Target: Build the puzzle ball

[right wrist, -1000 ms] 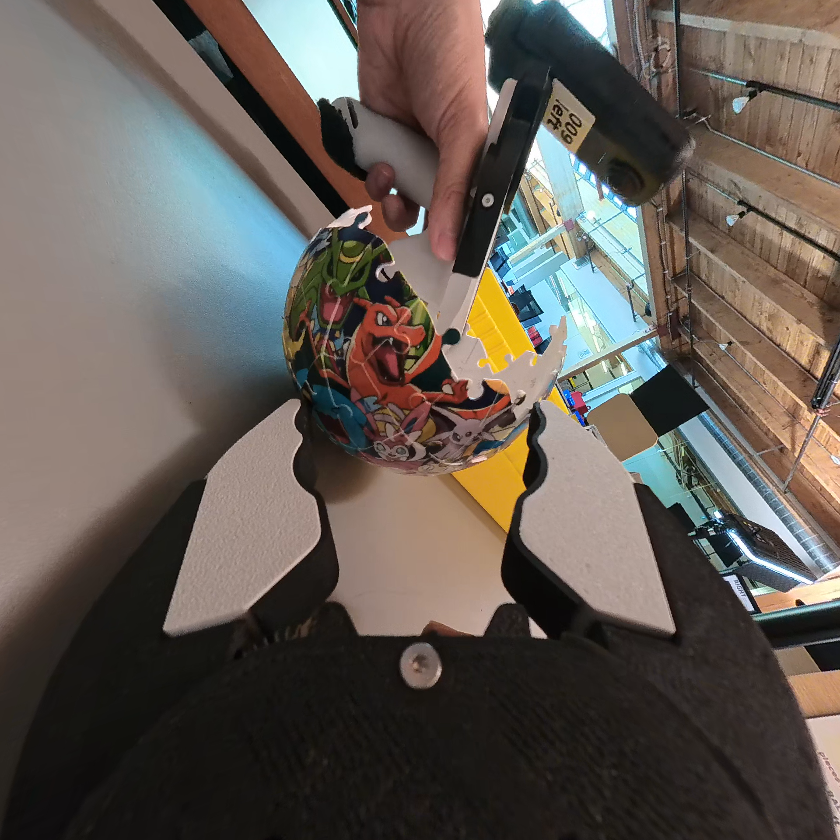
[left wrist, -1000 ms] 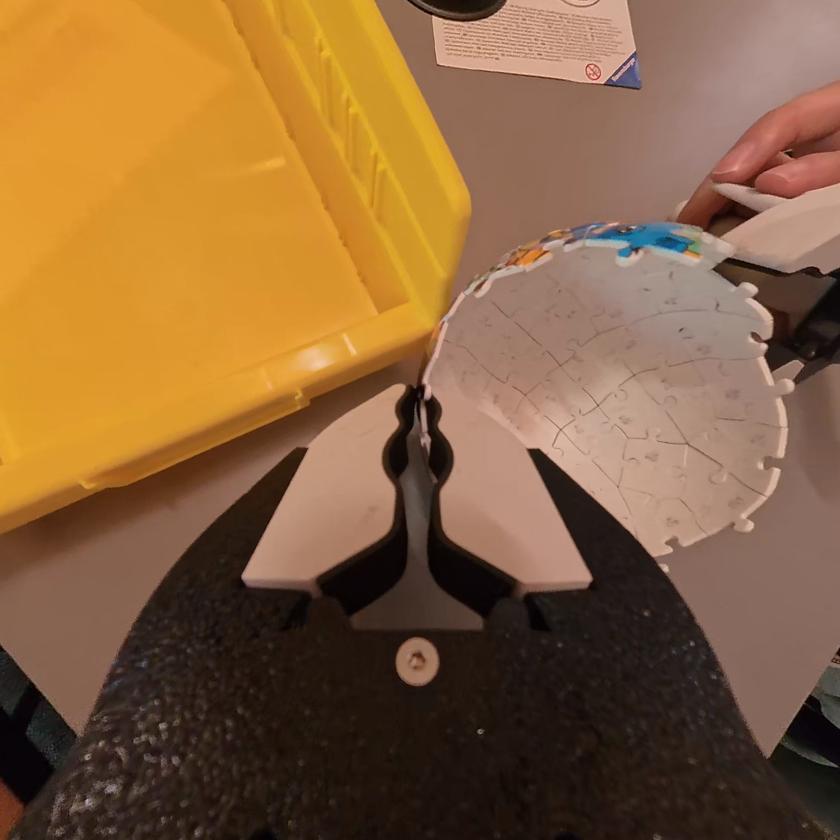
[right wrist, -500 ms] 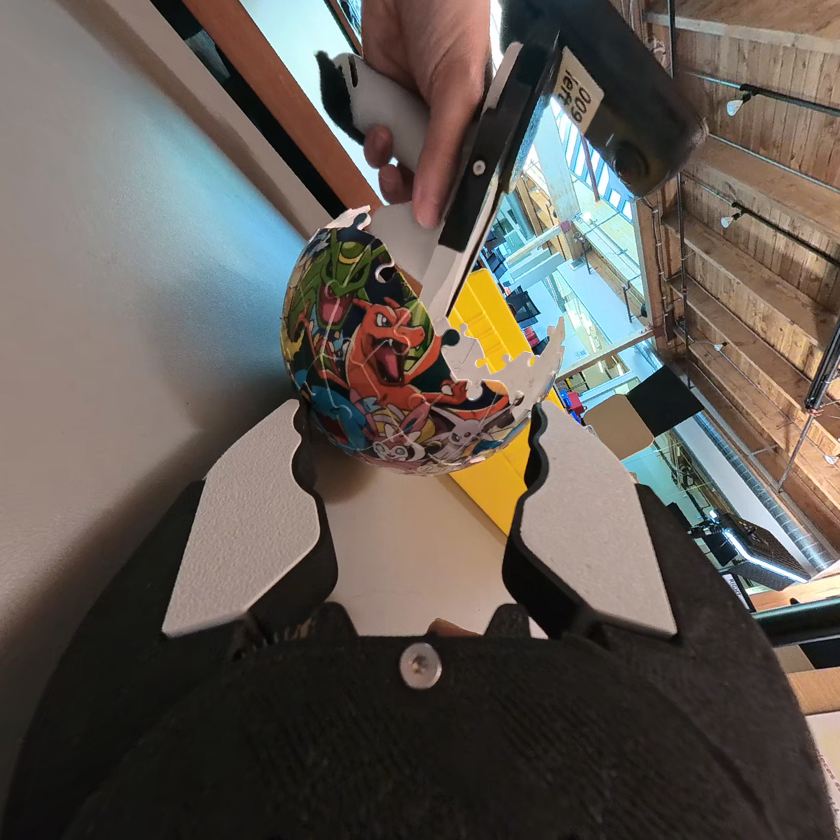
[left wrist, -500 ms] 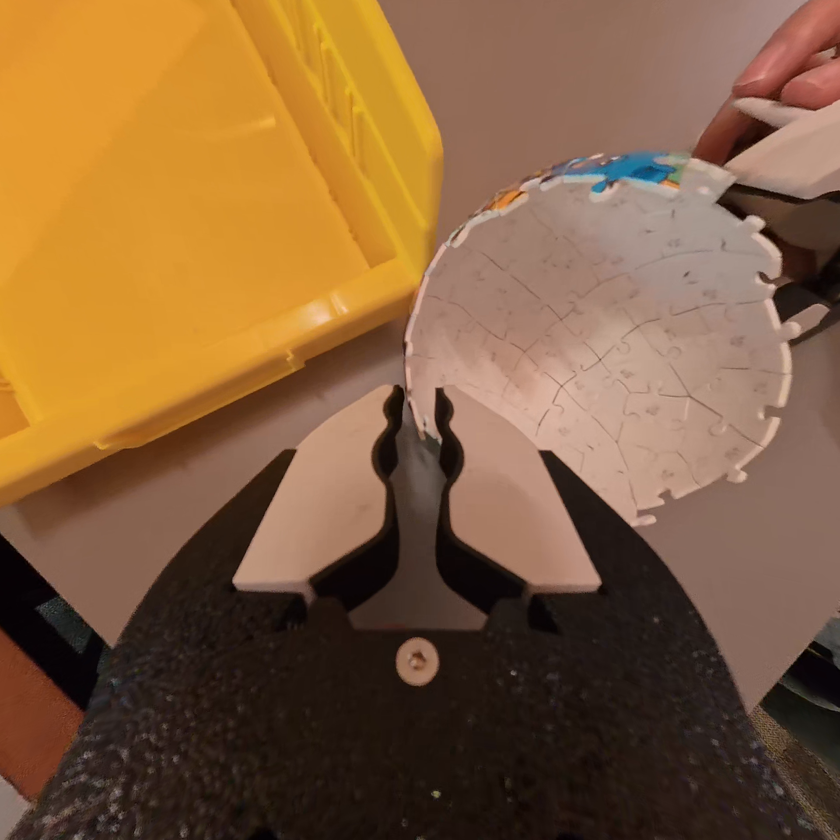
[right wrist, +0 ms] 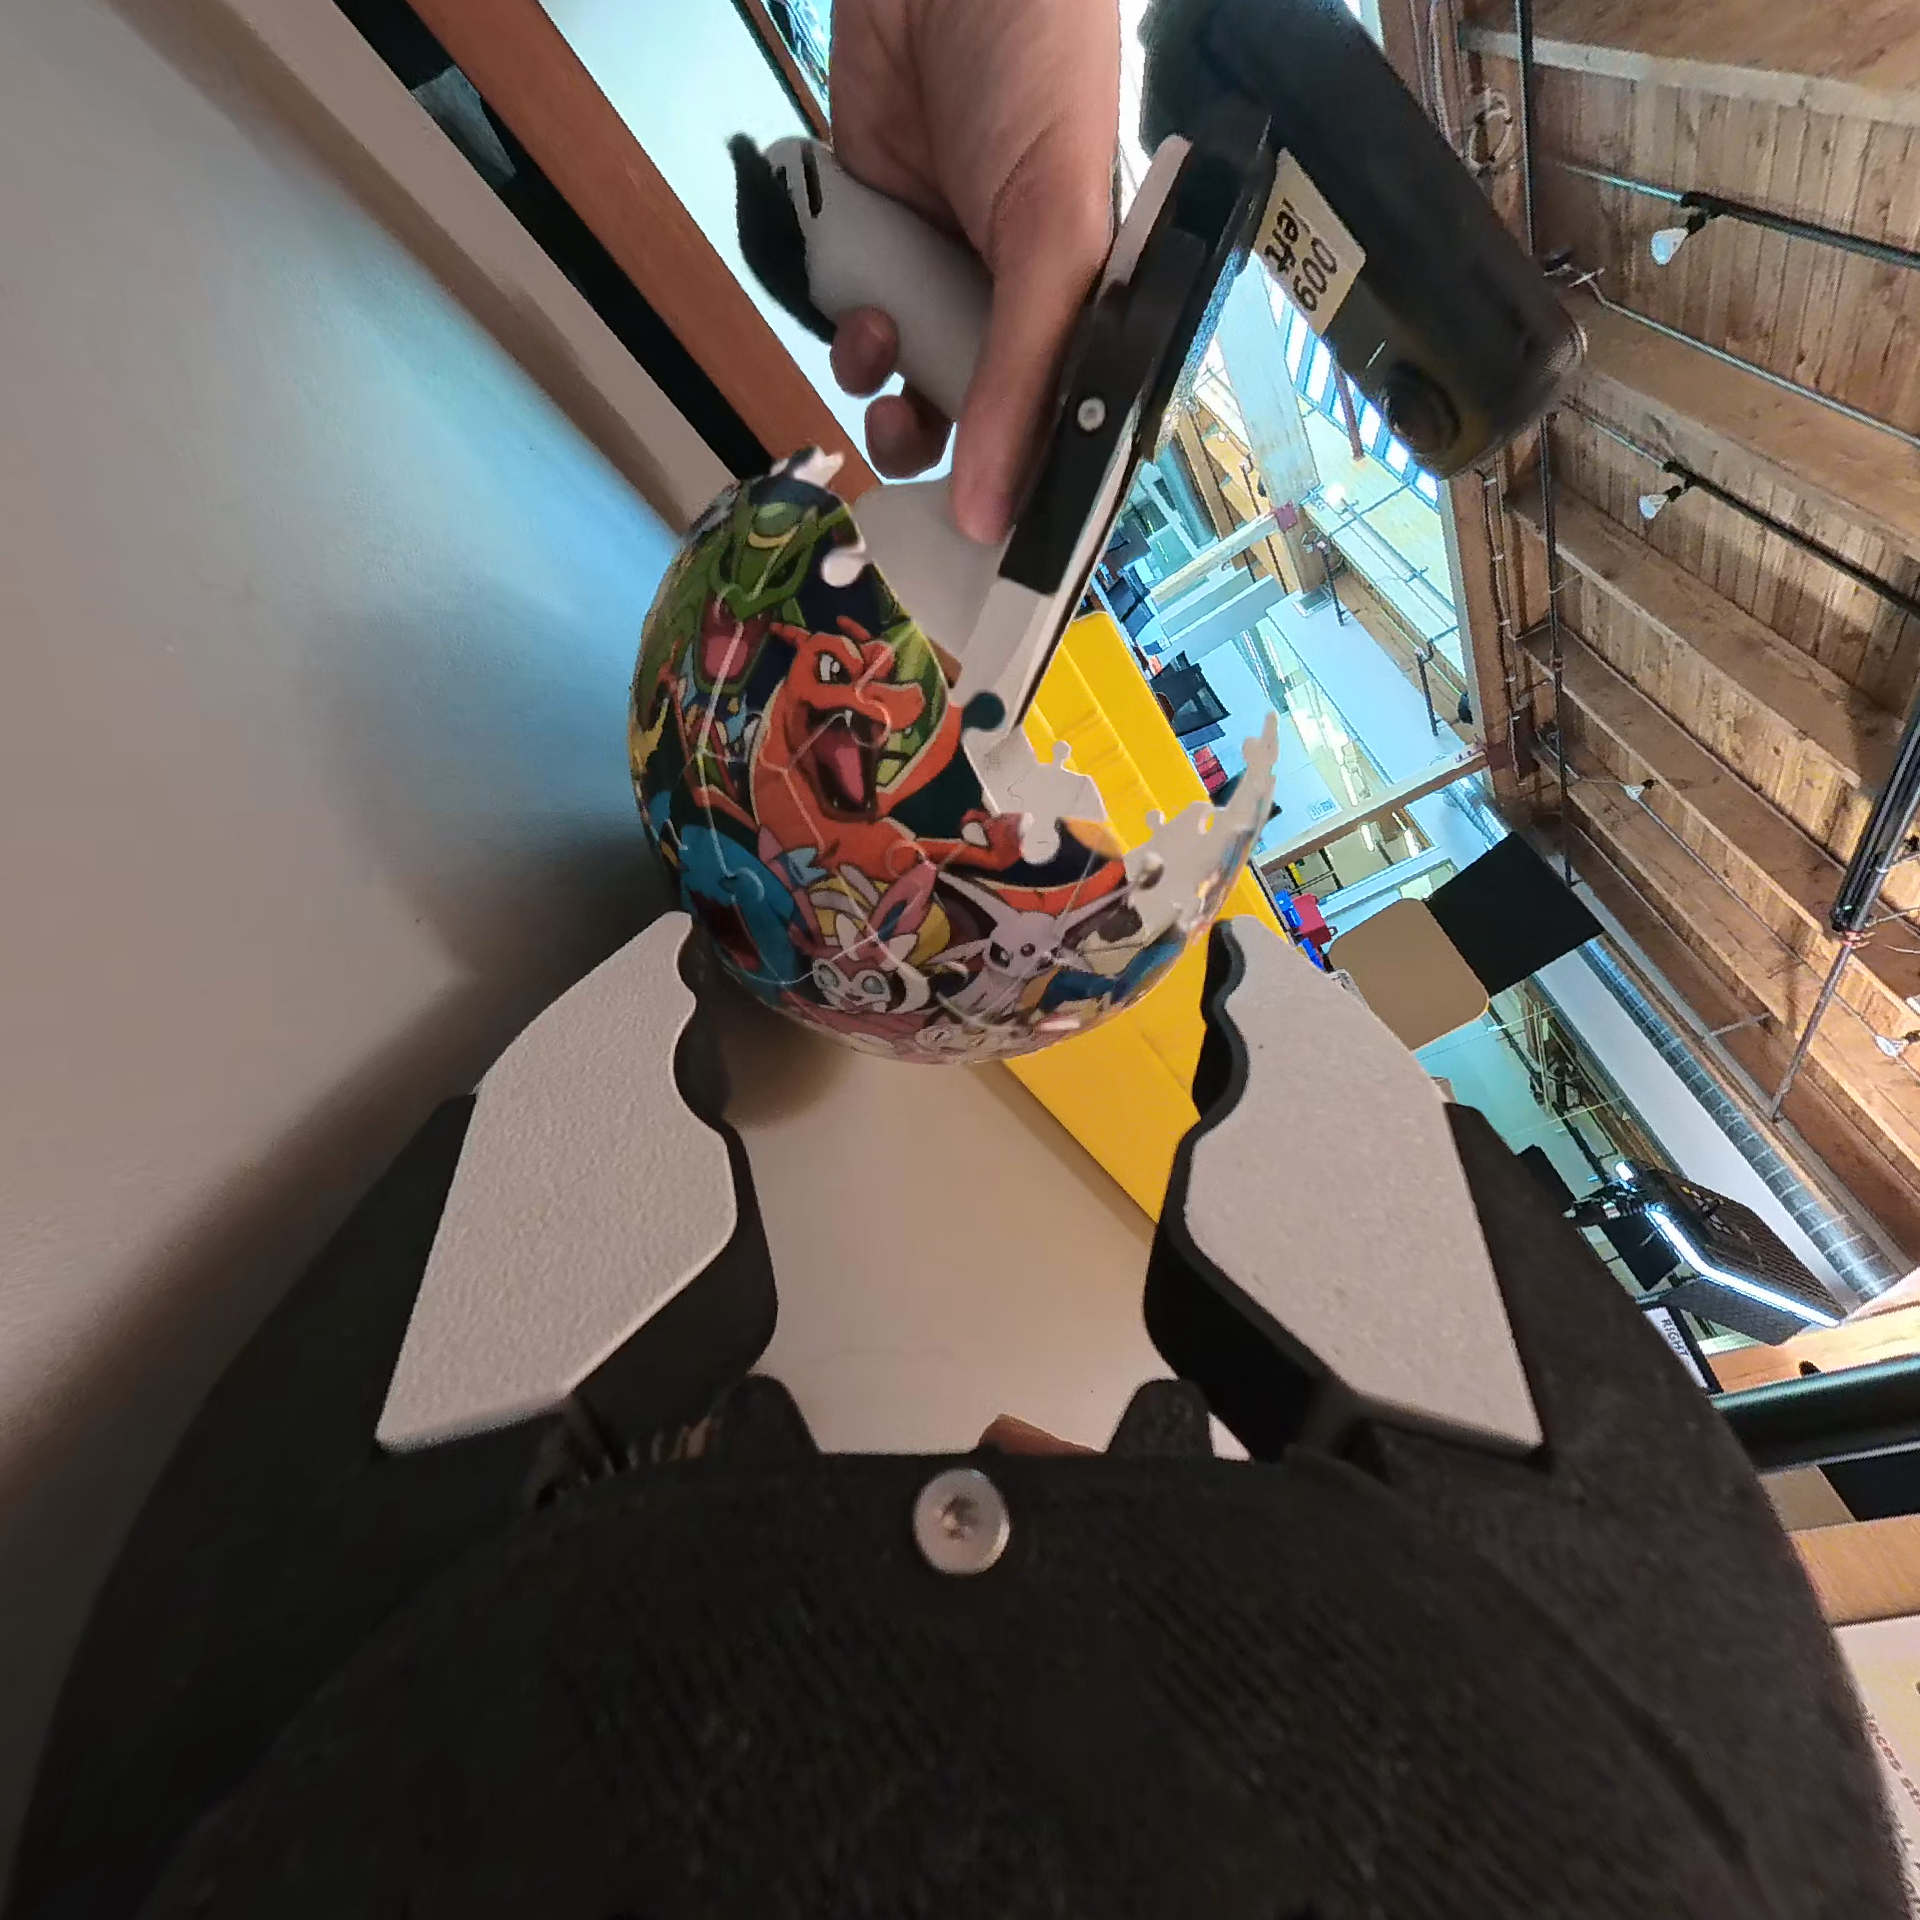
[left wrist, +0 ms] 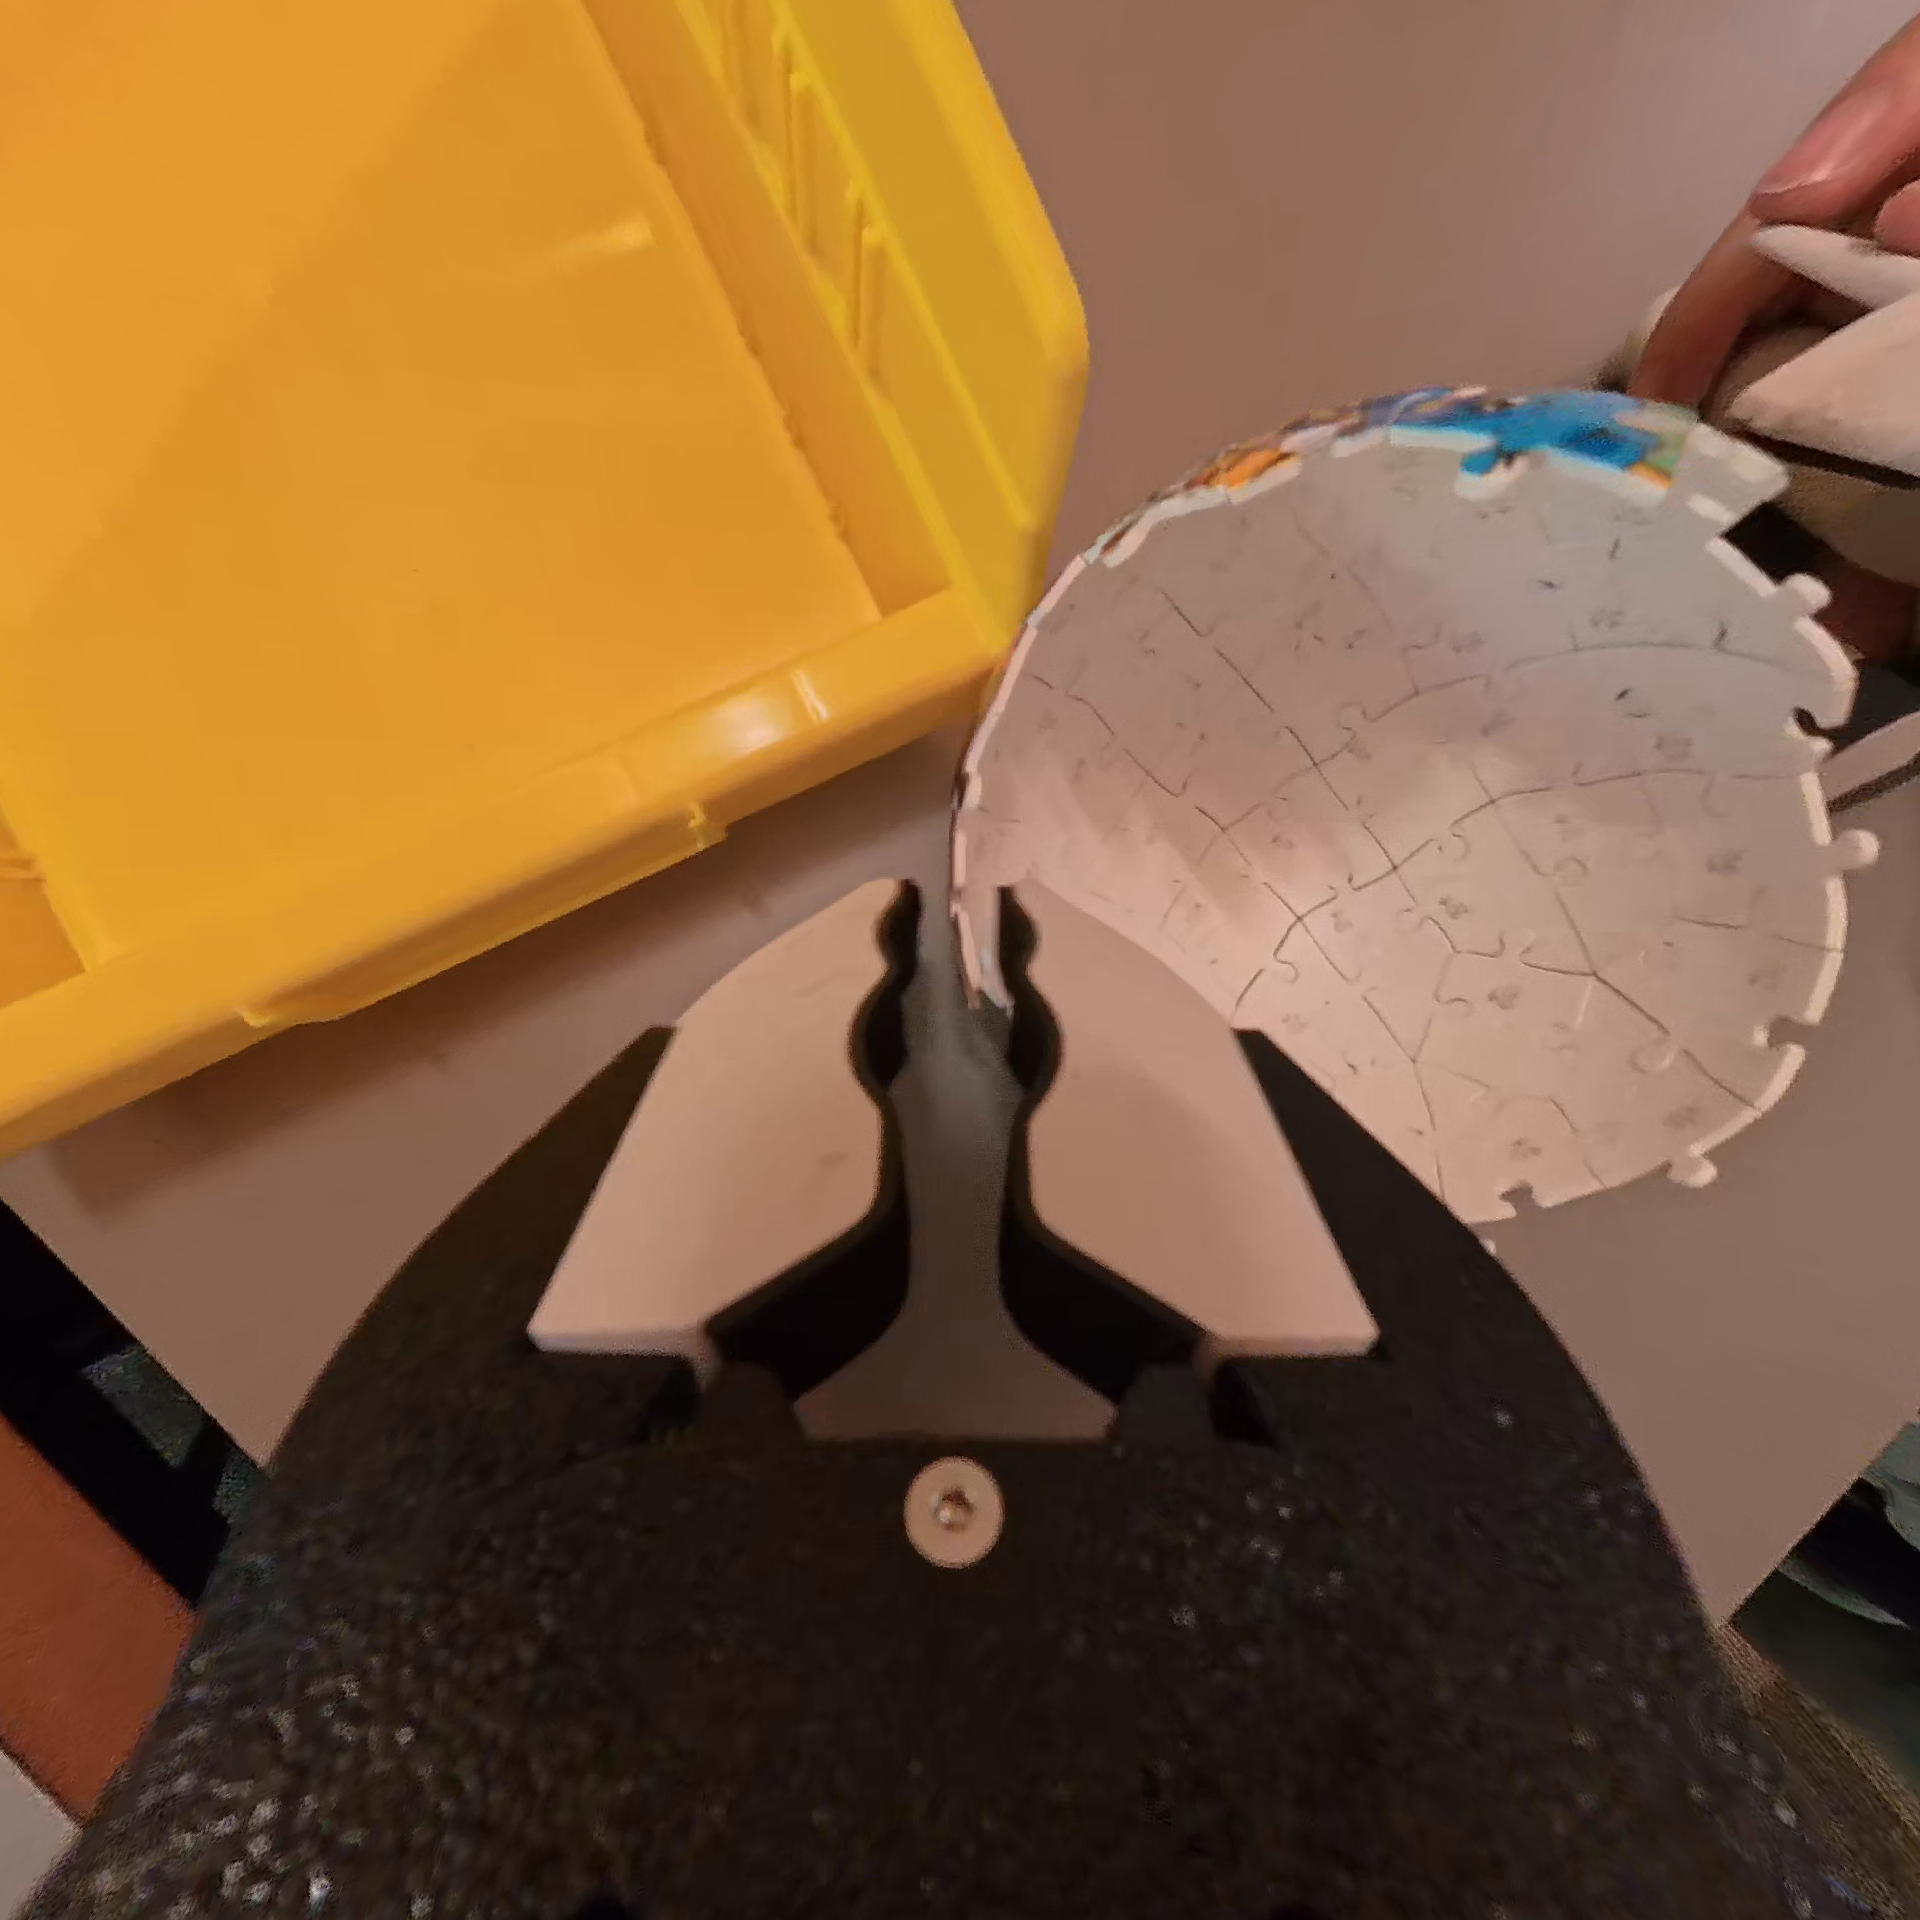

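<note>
The puzzle ball is a half-built shell [left wrist: 1455, 831], white inside and printed with colourful cartoon creatures outside [right wrist: 831, 790]. It sits tilted just above the grey table [left wrist: 1351, 208], opening towards my left camera. My left gripper [left wrist: 958, 904] is slightly open, and the shell's near rim stands loose between its tips, against the right finger. It also shows edge-on above the shell in the right wrist view [right wrist: 1003, 727]. My right gripper [right wrist: 951, 935] has its fingers spread wide and clamps the shell's outside at its widest part. One of its fingers [left wrist: 1849, 416] meets the far rim.
A large empty yellow bin [left wrist: 644, 748] stands on the table close to the left of the shell, and shows behind it in the right wrist view [right wrist: 1101, 1091]. A person's hands hold both grippers [right wrist: 966, 156] [left wrist: 1829, 166]. The table's edge runs close below my left gripper. Across from one pair of fingers to the other is roughly 11 centimetres.
My left gripper was shut on the shell's rim and has now eased open. It has also drawn back and up a little. The right gripper and the shell have stayed put.
</note>
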Available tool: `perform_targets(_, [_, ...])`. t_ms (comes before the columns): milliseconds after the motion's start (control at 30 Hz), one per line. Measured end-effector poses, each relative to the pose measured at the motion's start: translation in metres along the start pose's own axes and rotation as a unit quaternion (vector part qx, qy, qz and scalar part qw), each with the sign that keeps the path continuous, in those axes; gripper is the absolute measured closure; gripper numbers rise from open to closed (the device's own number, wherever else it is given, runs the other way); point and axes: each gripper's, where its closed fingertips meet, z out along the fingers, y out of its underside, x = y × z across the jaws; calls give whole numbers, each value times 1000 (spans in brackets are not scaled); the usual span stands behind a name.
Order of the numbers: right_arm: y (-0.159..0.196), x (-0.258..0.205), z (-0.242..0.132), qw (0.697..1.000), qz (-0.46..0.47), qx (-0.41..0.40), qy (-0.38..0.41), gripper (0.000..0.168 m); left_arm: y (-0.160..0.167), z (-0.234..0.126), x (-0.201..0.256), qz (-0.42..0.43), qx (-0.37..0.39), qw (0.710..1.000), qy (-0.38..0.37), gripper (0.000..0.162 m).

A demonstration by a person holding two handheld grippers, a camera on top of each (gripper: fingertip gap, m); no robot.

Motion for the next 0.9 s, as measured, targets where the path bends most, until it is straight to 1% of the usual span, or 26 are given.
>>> perform_targets(33, [0,0,0,1000,-1,0,-1,77,1,0,1,-1,-3,1000,3,138])
perform_targets(133, [0,-1,-1,1000,-3,3,-2,76,1,-5,5,-1,10,1000,1,138])
perform_targets(200, [0,0,-1,1000,-1,4,-2,75,-2,-13,9,-7,38,999,0,135])
perform_targets(300, [0,0,-2,1000,-1,5,-2,74,-11,-31,14,-36,119,992,-12,135])
perform_targets(433, [-2,-1,-3,1000,-2,13,-7,74,-11,-58,20,-84,231,968,-45,130])
perform_targets(467, [-3,-1,-4,1000,-2,16,-10,74,-8,-62,23,-92,253,962,-51,125])
perform_targets(500, [-4,-2,-5,1000,-4,19,-13,74,-4,-65,28,-102,270,956,-50,114])
perform_targets(533, [-4,-3,-6,1000,-7,21,-17,74,2,-66,35,-111,281,952,-42,109])
perform_targets(567, [-5,-3,-7,999,-10,24,-20,72,9,-64,43,-115,287,950,-31,109])
perform_targets(600, [-6,-2,-9,999,-11,29,-24,65,16,-62,49,-118,292,949,-28,107])
perform_targets(667, [-10,1,-14,998,-4,44,-36,58,30,-53,59,-123,286,949,-38,96])
perform_targets(700, [-12,2,-18,997,18,50,-49,54,36,-48,63,-120,276,953,-46,93])
perform_targets(767, [-17,4,-28,990,88,66,-85,47,40,-41,73,-105,272,954,-67,92])
perform_targets(833, [-21,10,-42,978,151,78,-124,45,33,-34,90,-74,282,954,-68,93])
perform_targets(900, [-16,28,-57,964,210,73,-150,45,27,-24,100,-45,271,959,-75,93])
